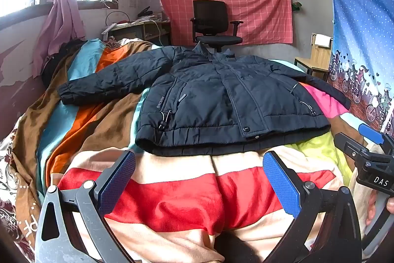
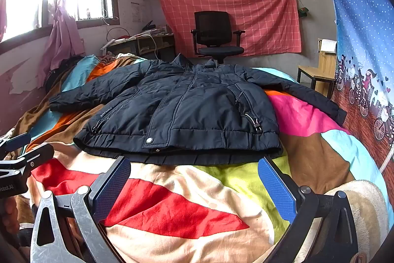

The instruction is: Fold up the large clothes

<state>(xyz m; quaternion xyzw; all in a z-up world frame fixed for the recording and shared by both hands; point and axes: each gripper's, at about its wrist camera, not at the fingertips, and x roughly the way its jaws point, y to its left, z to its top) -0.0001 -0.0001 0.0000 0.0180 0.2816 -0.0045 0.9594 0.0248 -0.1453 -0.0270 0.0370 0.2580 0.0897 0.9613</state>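
Note:
A dark navy padded jacket (image 1: pixel 221 100) lies flat, front up, on the bed with both sleeves spread out; it also shows in the right wrist view (image 2: pixel 187 112). My left gripper (image 1: pixel 199 164) is open and empty, hovering over the striped blanket just short of the jacket's hem. My right gripper (image 2: pixel 194 171) is open and empty, also just short of the hem, toward the jacket's right side. The right gripper shows at the right edge of the left wrist view (image 1: pixel 369 152), and the left gripper at the left edge of the right wrist view (image 2: pixel 19 152).
A multicoloured striped blanket (image 1: pixel 177 194) covers the bed. A black office chair (image 1: pixel 214 24) and a desk (image 1: pixel 140 28) stand beyond the bed's far end. A wall and pink curtain (image 1: pixel 61 21) are on the left, a blue curtain (image 1: pixel 362 28) and wooden stool (image 1: pixel 312 61) on the right.

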